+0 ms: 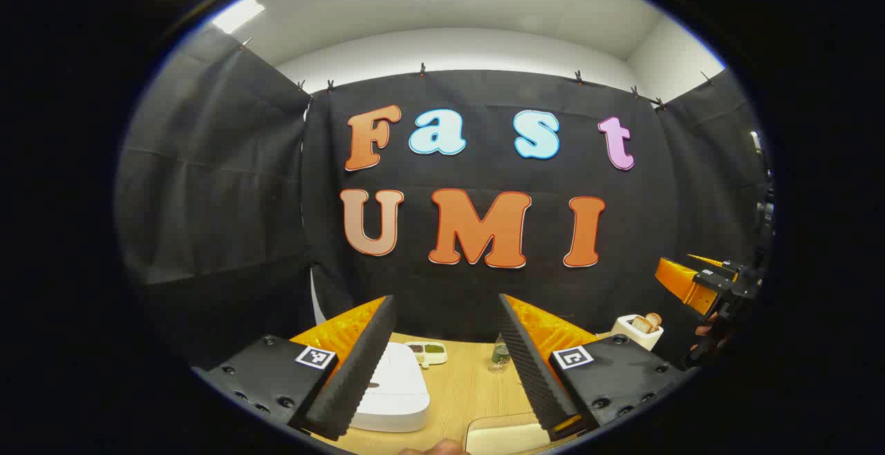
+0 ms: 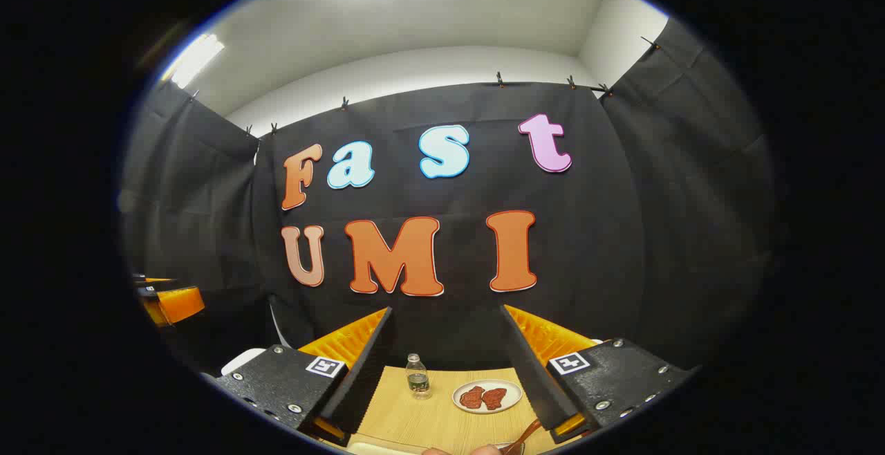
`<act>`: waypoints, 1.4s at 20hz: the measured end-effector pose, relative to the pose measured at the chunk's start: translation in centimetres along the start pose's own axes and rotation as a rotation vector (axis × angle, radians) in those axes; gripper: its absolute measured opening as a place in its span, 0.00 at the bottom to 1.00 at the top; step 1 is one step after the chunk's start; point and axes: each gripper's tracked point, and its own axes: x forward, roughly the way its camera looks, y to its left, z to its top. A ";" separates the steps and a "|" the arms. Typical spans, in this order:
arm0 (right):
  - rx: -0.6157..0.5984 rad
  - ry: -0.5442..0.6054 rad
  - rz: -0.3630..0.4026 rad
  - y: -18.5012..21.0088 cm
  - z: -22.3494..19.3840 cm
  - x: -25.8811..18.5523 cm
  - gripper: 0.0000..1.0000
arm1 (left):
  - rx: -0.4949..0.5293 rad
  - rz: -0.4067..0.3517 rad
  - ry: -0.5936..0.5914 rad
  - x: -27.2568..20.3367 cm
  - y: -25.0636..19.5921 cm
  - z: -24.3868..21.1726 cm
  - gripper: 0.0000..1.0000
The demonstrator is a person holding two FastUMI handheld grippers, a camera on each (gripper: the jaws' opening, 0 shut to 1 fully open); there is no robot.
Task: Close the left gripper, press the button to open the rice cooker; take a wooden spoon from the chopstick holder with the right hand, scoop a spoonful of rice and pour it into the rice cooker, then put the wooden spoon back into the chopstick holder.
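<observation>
Tools (image 1: 446, 365) (image 2: 446, 372) agape above table (image 1: 456, 386)

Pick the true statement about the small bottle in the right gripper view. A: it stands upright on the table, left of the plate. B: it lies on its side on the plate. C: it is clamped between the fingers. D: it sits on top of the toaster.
A: the small bottle stands upright on the wooden table, apart from the plate at its right.
</observation>
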 end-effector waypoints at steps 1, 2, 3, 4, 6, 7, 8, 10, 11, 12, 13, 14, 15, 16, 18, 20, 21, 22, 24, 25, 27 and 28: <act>0.000 0.001 0.002 0.1 0.0 -0.2 0.92 | -0.002 -0.001 0.001 0.0 0.0 -0.1 0.99; 0.000 0.001 0.002 0.2 0.0 -0.2 0.92 | -0.002 -0.001 0.000 -0.1 0.1 0.0 0.99; 0.002 0.001 0.002 0.2 0.0 -0.2 0.92 | -0.001 -0.001 -0.001 0.0 0.2 0.1 0.99; 0.003 0.001 0.003 0.2 0.1 -0.2 0.92 | 0.000 -0.002 0.000 0.0 0.1 0.0 0.99; 0.005 0.003 0.004 0.4 0.0 -0.2 0.92 | 0.009 -0.001 0.001 -0.2 0.2 0.0 0.98; 0.006 0.004 0.003 0.4 0.0 -0.3 0.92 | 0.013 0.000 0.000 -0.2 0.2 0.0 0.98; 0.008 0.006 0.003 0.4 0.0 -0.3 0.92 | 0.015 -0.002 -0.002 -0.3 0.2 0.1 0.97; 0.011 0.013 0.003 0.6 -0.2 -0.5 0.92 | 0.017 -0.009 -0.004 -0.1 0.0 -0.1 0.97; 0.008 0.015 0.002 0.6 -0.2 -0.5 0.92 | 0.020 -0.011 -0.004 -0.1 -0.1 -0.1 0.97; 0.003 0.012 -0.001 0.6 -0.2 -0.5 0.92 | 0.023 -0.015 -0.006 -0.3 -0.1 0.0 0.97; -0.004 0.009 -0.004 0.5 -0.1 -0.7 0.92 | 0.024 -0.019 -0.006 -0.3 -0.3 0.0 0.97; -0.009 0.005 -0.004 0.6 0.1 -0.7 0.92 | 0.026 -0.023 -0.004 -0.3 -0.4 -0.1 0.97; -0.014 0.003 -0.006 0.6 0.0 -0.8 0.92 | 0.026 -0.025 -0.004 -0.2 -0.5 -0.1 0.97; -0.016 0.005 -0.005 0.6 0.0 -0.8 0.92 | 0.025 -0.029 -0.004 -0.4 -0.6 -0.1 0.97; -0.015 0.006 -0.009 0.6 0.0 -1.0 0.92 | 0.020 -0.033 -0.005 -0.4 -0.5 -0.1 0.97; -0.019 0.006 -0.016 0.4 0.1 -1.3 0.92 | 0.017 -0.038 -0.002 -0.4 -0.7 -0.4 0.97; -0.021 0.004 -0.020 0.3 0.2 -1.4 0.92 | 0.018 -0.042 0.000 -0.4 -0.8 -0.5 0.97; -0.025 0.002 -0.024 0.3 0.3 -1.6 0.92 | 0.020 -0.046 0.000 -0.4 -0.8 -0.5 0.97; -0.027 0.004 -0.030 0.1 0.1 -1.7 0.92 | 0.023 -0.054 0.002 -0.3 -1.1 -0.7 0.97; -0.028 0.007 -0.033 0.0 0.0 -1.9 0.92 | 0.026 -0.056 0.006 -0.2 -1.2 -0.8 0.97; -0.032 0.007 -0.040 -0.2 0.0 -2.1 0.92 | 0.037 -0.053 0.009 -0.2 -1.3 -1.0 0.97; -0.032 0.008 -0.042 -0.4 -0.1 -2.1 0.92 | 0.039 -0.054 0.009 -0.2 -1.3 -1.0 0.97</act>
